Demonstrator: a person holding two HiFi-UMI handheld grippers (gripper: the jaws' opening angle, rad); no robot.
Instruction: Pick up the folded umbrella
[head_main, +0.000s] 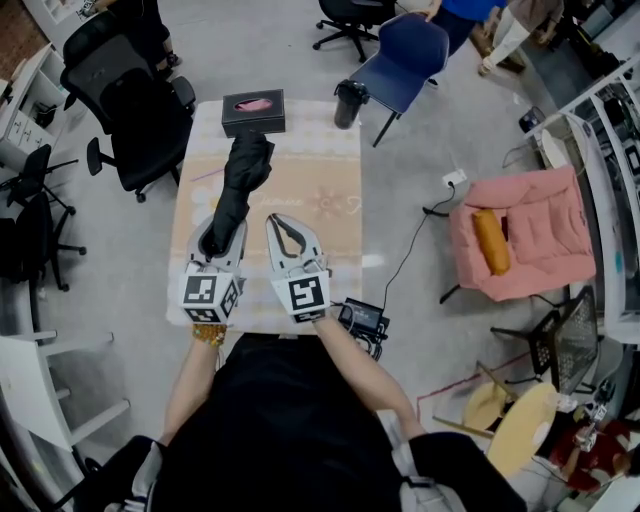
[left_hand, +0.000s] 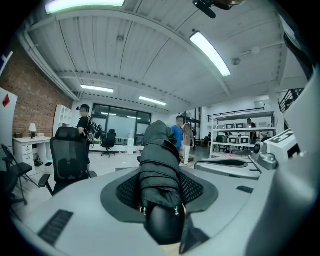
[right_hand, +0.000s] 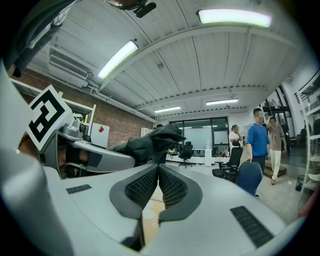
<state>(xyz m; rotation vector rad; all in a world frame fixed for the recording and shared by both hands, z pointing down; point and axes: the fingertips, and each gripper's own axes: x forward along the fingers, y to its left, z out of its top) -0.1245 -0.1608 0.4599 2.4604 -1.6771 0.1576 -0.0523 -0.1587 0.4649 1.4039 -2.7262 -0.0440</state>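
Umbrella (left_hand: 159, 165) inside left gripper (head_main: 222, 232)

There is one umbrella (head_main: 245, 170), one table (head_main: 322, 190), one black box (head_main: 253, 112), one pink armchair (head_main: 540, 232) and one blue chair (head_main: 405, 55). There are two grippers: the left gripper (head_main: 228, 222) and the right gripper (head_main: 275, 221).

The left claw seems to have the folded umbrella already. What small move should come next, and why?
Probably raise the left claw a little. Its jaws are closed on the near end of the umbrella, whose far end reaches toward the black box on the table; whether it touches the table I cannot tell. The right claw is shut and empty.
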